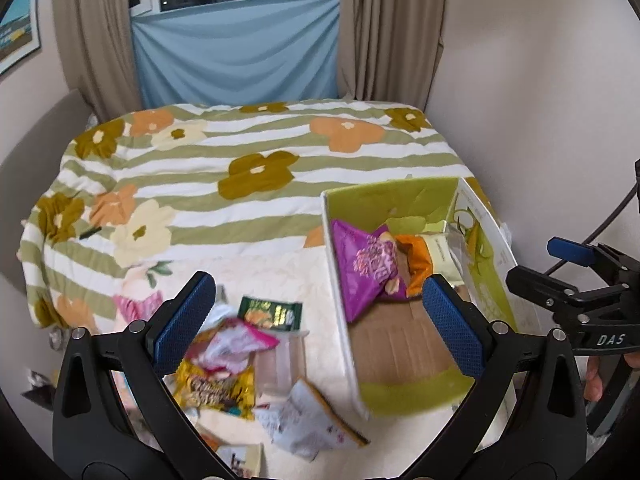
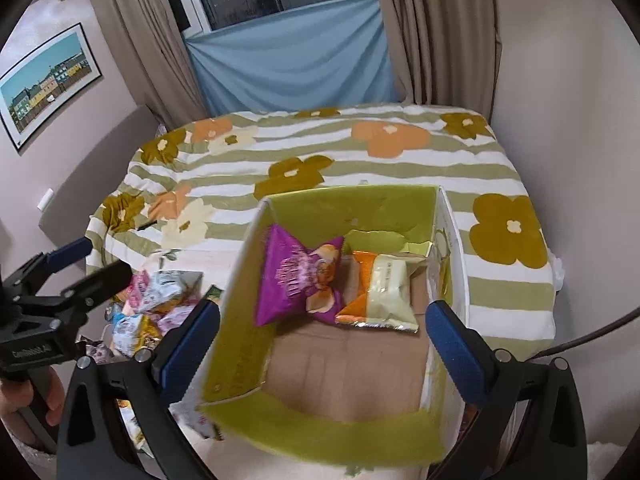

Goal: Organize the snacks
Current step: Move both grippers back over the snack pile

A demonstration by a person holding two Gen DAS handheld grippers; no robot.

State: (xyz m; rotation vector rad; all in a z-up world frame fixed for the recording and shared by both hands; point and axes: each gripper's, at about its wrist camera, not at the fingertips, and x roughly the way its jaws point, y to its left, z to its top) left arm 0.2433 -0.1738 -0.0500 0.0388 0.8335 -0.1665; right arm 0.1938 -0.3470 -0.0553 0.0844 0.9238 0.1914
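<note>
Your left gripper gapes empty over what looks like a blurred snack pile, your right gripper equally wide and empty above the box, ready for loading

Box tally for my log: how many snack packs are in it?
3 in the box, all at its far end: purple pack left, orange pack beside it, pale pack overlapping that. More may hide beneath.
</note>
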